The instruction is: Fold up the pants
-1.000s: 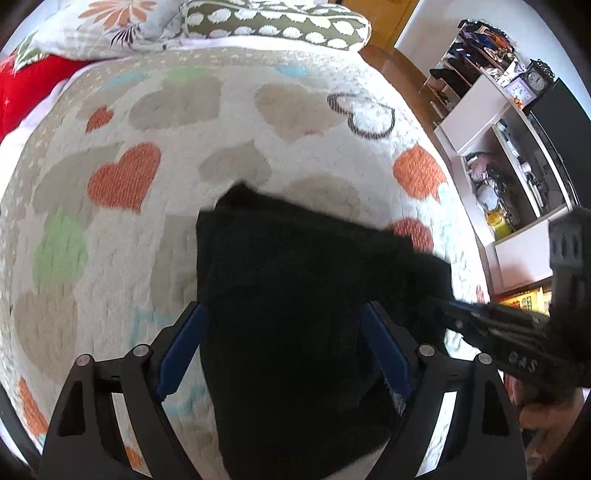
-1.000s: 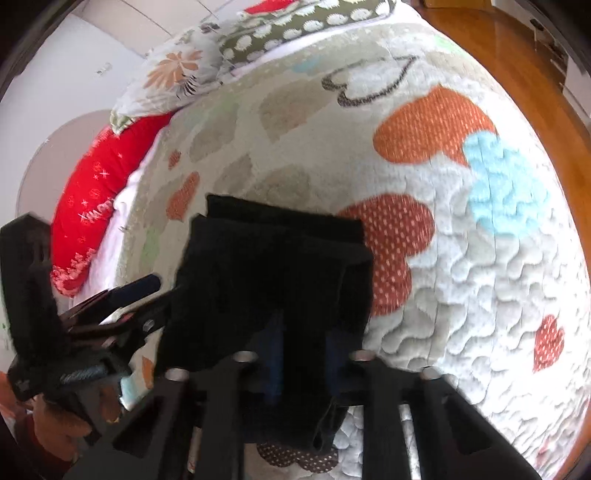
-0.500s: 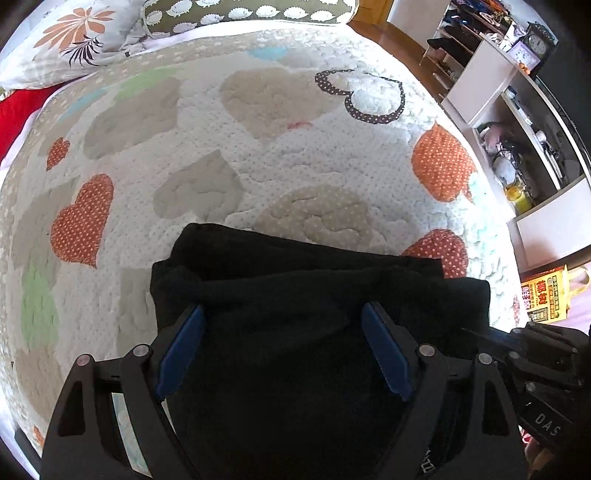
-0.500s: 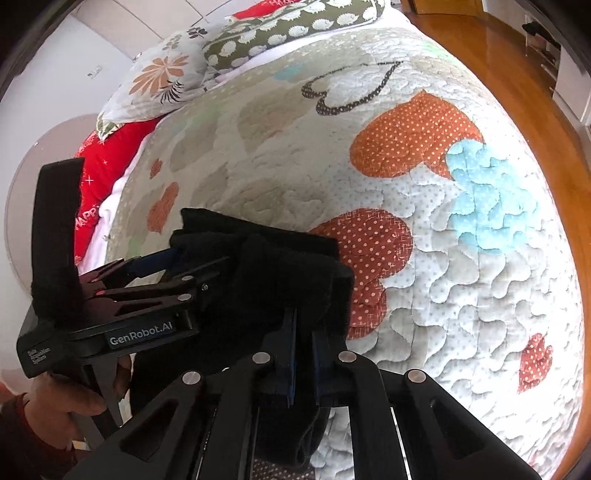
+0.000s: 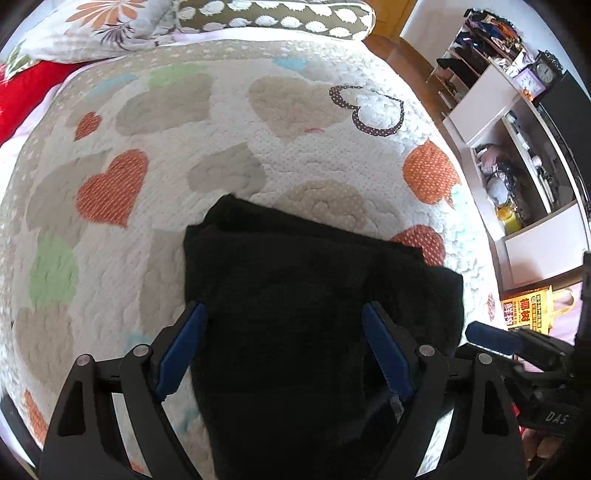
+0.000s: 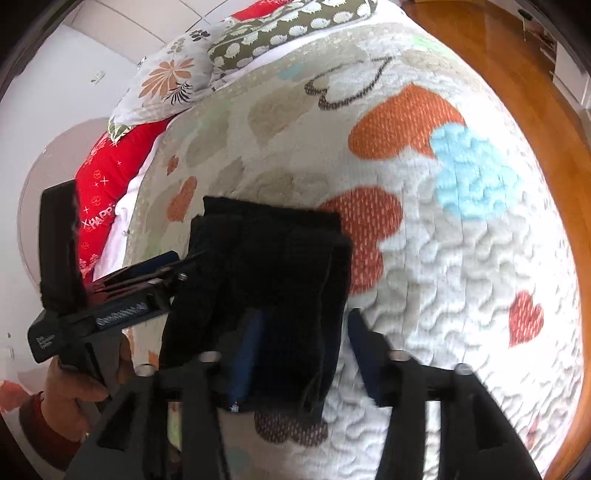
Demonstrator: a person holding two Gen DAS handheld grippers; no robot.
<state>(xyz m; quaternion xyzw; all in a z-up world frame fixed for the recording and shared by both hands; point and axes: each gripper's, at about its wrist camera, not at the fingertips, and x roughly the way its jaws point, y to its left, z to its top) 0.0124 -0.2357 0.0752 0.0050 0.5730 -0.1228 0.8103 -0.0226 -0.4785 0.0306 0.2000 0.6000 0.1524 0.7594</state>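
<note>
The black pants (image 5: pixel 303 302) lie folded in a thick stack on the heart-patterned quilt (image 5: pixel 236 110). My left gripper (image 5: pixel 284 314) hovers over their near part, open wide, its blue pads (image 5: pixel 184 343) apart with nothing pinched. In the right wrist view the pants (image 6: pixel 273 258) fill the middle. My right gripper (image 6: pixel 303 328) is at their right edge and its jaws are opening: the folded edge sits between them, and the right pad stands clear of the cloth. The left gripper (image 6: pixel 122 291) shows at the left, held by a hand (image 6: pixel 74 384).
Patterned pillows (image 5: pixel 273 18) and a red cushion (image 6: pixel 107 192) lie at the head of the bed. A white shelf unit (image 5: pixel 517 155) full of clutter and a yellow bag (image 5: pixel 528 314) stand beside the bed. Wooden floor (image 6: pixel 509 74) runs along the bed's right side.
The right gripper's jaws, shut on the pants' folded edge before, have parted and the cloth hangs loose between them. The left gripper stays open over the pants.
</note>
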